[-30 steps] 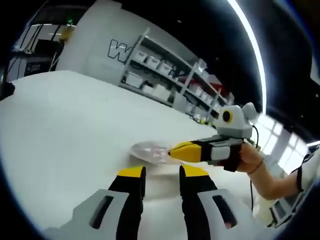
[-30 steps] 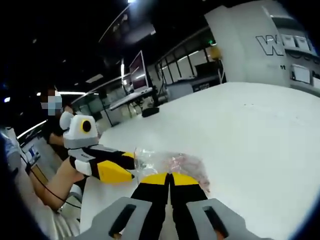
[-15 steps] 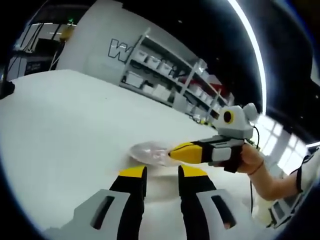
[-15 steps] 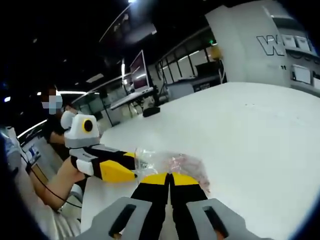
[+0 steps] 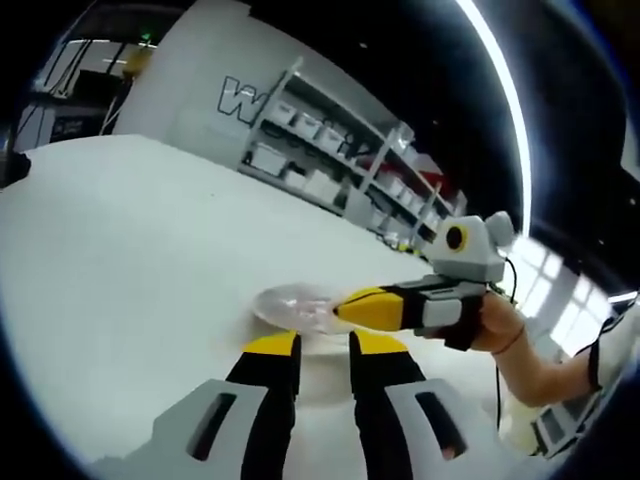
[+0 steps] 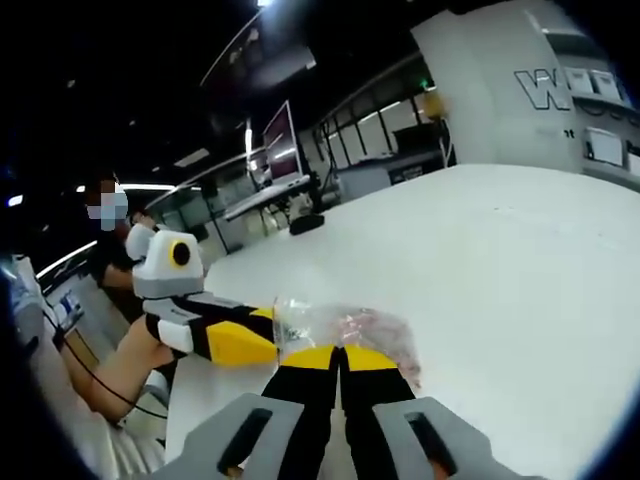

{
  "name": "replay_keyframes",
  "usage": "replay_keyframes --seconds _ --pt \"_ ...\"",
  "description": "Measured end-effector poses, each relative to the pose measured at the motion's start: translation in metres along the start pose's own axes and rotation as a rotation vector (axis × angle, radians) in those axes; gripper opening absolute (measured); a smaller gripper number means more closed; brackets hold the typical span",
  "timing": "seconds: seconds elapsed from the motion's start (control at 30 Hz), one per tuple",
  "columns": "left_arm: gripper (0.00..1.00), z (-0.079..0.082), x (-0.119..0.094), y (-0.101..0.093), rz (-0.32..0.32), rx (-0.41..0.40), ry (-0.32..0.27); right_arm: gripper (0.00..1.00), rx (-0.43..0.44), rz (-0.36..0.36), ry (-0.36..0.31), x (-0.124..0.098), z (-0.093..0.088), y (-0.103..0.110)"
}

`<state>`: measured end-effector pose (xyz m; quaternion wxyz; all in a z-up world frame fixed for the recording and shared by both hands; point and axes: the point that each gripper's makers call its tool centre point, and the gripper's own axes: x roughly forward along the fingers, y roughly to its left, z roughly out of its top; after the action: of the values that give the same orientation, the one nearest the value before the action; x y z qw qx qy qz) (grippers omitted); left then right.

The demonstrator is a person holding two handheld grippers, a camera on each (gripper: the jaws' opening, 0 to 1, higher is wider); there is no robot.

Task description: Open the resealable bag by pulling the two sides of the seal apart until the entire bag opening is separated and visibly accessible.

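On the white table (image 5: 120,250) lies the clear bag (image 5: 290,305), with both grippers at its near edge. From the right gripper view, the right gripper (image 6: 338,352) has its jaws pressed together on the bag's edge. From the left gripper view, the left gripper (image 5: 323,345) has its jaws parted just short of the bag, holding nothing.

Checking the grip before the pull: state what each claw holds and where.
The right claw is shut on the near edge of the clear bag. The left claw is open just short of the bag, holding nothing.
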<state>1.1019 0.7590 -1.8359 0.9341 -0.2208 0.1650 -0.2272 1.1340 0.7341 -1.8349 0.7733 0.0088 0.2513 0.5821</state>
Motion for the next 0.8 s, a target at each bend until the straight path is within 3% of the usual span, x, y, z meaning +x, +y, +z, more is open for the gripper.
replay_keyframes --seconds 0.8 --pt "0.03 -0.0043 -0.0016 -0.0058 -0.03 -0.009 0.024 0.0 0.007 0.004 0.004 0.0008 -0.0023 0.0022"
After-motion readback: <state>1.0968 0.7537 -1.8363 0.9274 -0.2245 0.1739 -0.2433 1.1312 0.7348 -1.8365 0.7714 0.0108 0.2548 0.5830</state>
